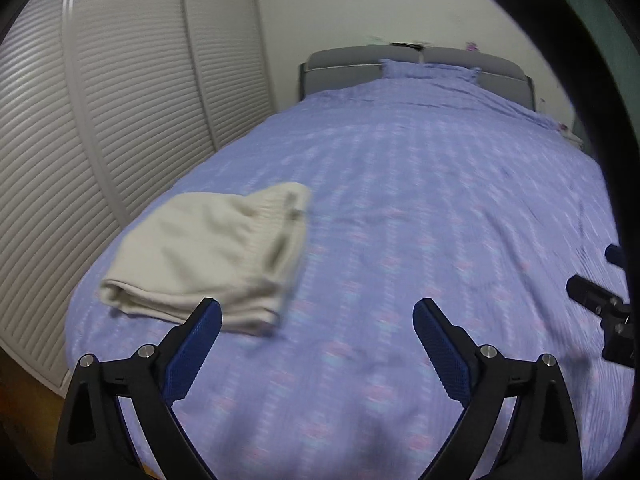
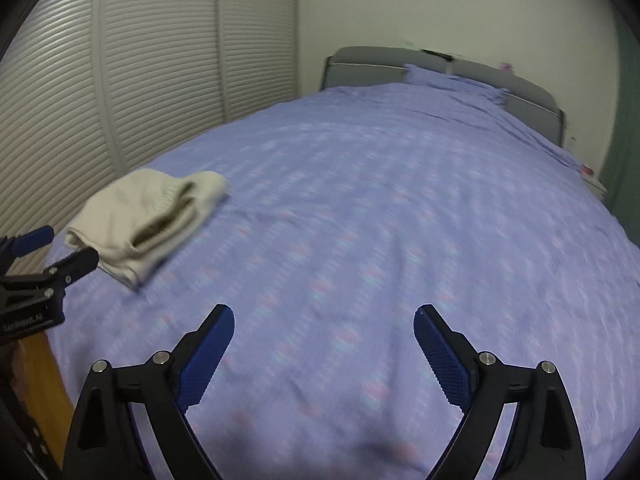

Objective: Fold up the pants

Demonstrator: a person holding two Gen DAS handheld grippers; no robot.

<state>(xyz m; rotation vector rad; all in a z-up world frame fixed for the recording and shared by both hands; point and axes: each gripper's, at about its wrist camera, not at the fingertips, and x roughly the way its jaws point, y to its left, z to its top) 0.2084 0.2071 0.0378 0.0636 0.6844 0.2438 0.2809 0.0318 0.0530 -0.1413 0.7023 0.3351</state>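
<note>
Motion blurs the bedspread [image 1: 400, 200] pattern. Folded cream pants [image 1: 208, 256] lie near the bed's left edge, just beyond the left hand-held gripper [image 1: 318, 312]; it and the right hand-held gripper [image 2: 324, 318] are both spread, empty.

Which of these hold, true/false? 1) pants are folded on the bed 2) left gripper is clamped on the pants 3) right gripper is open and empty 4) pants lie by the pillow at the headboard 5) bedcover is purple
1) True. The cream pants lie folded in a compact bundle on the bed.
2) False. The left gripper is open with nothing between its fingers; the pants lie beyond its left finger.
3) True. The right gripper stands wide open over bare bedcover.
4) False. The pants are near the foot corner on the closet side, far from the pillow.
5) True. The cover is purple with a faint pattern.
</note>
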